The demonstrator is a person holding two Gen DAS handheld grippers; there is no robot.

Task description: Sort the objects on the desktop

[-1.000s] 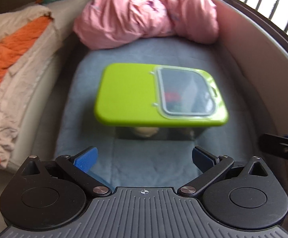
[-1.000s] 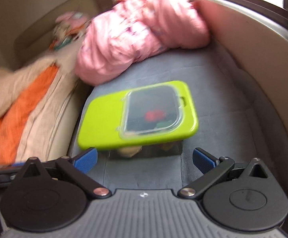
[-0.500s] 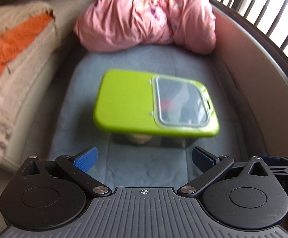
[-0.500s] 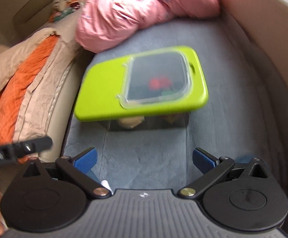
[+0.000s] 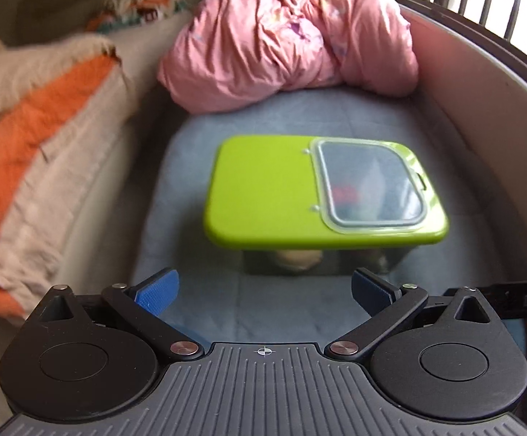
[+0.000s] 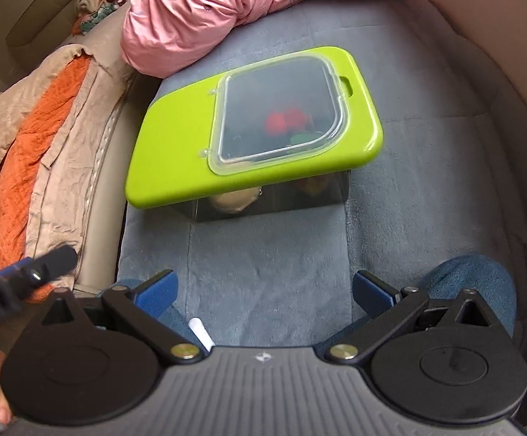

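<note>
A clear storage box with a lime-green lid (image 5: pixel 263 196) (image 6: pixel 176 145) stands on a grey-blue cushion (image 5: pixel 263 305) (image 6: pixel 270 261). The lid's transparent hatch (image 5: pixel 370 185) (image 6: pixel 281 109) is down; red and green items (image 6: pixel 285 123) and beige ones show inside. My left gripper (image 5: pixel 263 290) is open and empty, held short of the box's near side. My right gripper (image 6: pixel 263 290) is also open and empty, higher up, looking down on the box. A small white object (image 6: pixel 199 330) lies just by its left finger.
A crumpled pink quilt (image 5: pixel 288 36) (image 6: pixel 234 7) lies behind the box. An orange and beige blanket (image 5: pixel 27 152) (image 6: pixel 34 138) drapes the seat to the left. A curved beige wall (image 5: pixel 481 116) bounds the right. Blue-jeaned knees (image 6: pixel 474 283) sit near the right gripper.
The left gripper has drawn back and swung left, so the box sits further right and smaller. The right gripper has risen and tilted down over the box. Both stay open.
</note>
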